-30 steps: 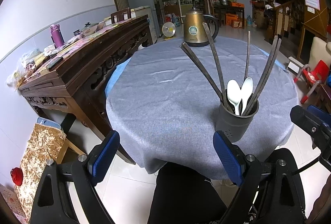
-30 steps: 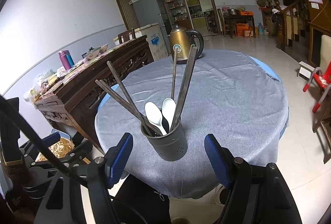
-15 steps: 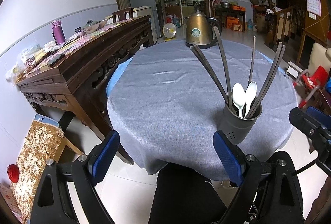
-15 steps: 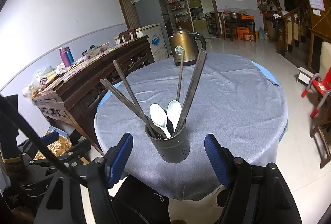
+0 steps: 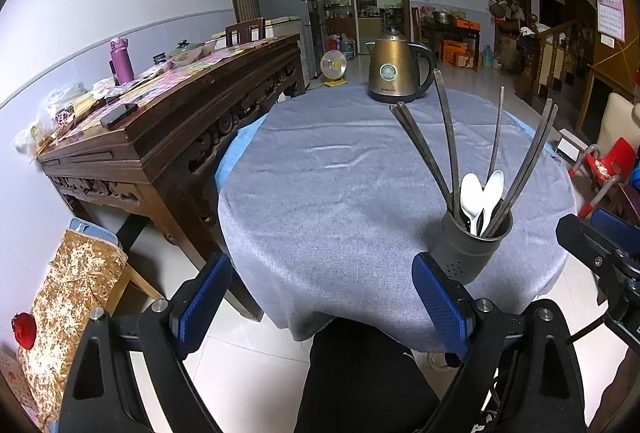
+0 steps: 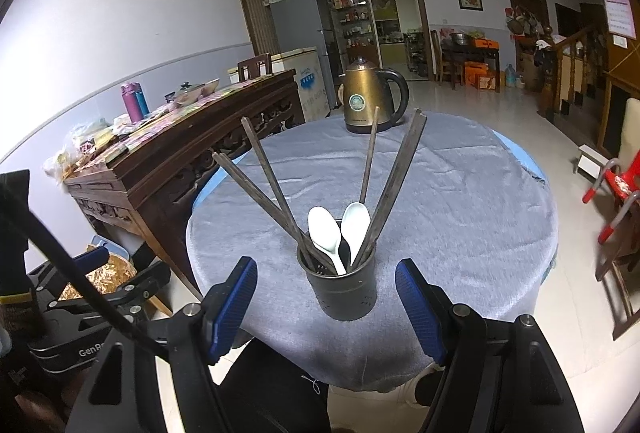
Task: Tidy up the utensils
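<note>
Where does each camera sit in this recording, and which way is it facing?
Left wrist: on the left gripper, angled down across the round table; holder to its right, right gripper's tip at the frame edge.
Right wrist: on the right gripper, angled down at the holder, centred before its open jaws; left gripper at lower left.
Both share: holder, white spoons, kettle, sideboard.

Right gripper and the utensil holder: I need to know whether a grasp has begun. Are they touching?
Apart. The right wrist view shows tablecloth between each blue pad and the utensil holder; the right gripper stands open around it.
</note>
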Available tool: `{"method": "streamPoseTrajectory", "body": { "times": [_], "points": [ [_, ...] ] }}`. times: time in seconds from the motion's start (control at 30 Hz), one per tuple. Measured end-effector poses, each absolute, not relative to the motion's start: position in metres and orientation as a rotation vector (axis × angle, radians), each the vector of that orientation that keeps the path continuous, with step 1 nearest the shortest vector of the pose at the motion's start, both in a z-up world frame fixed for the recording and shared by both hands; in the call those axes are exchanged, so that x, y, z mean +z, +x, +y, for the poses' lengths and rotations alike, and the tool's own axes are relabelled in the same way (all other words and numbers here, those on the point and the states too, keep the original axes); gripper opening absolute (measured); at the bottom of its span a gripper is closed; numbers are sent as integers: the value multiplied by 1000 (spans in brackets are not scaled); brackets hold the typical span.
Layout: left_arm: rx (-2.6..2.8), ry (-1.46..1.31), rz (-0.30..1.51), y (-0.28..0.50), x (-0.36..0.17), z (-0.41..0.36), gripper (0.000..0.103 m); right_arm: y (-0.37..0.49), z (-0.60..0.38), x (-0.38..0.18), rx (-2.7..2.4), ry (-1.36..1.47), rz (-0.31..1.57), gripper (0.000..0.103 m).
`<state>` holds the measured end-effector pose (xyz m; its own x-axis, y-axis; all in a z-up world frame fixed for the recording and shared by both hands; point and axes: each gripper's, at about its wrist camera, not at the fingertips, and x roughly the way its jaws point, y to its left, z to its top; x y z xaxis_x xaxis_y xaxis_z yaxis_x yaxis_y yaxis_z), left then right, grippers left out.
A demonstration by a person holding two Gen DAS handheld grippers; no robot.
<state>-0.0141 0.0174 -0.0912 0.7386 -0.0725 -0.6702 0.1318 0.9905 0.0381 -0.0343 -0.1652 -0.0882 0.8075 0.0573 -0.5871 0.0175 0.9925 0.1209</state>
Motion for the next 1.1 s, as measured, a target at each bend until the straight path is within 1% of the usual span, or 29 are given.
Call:
{"method": "streamPoseTrajectory", "body": {
  "times": [0.43, 1.1],
  "points": [
    [-110, 95, 705, -20, -77, 14, 92, -42, -169, -79, 20, 118, 598, 75],
    [-110, 88, 721, -12, -83, 14, 92, -42, -175, -83, 17, 137, 604, 75]
  ]
}}
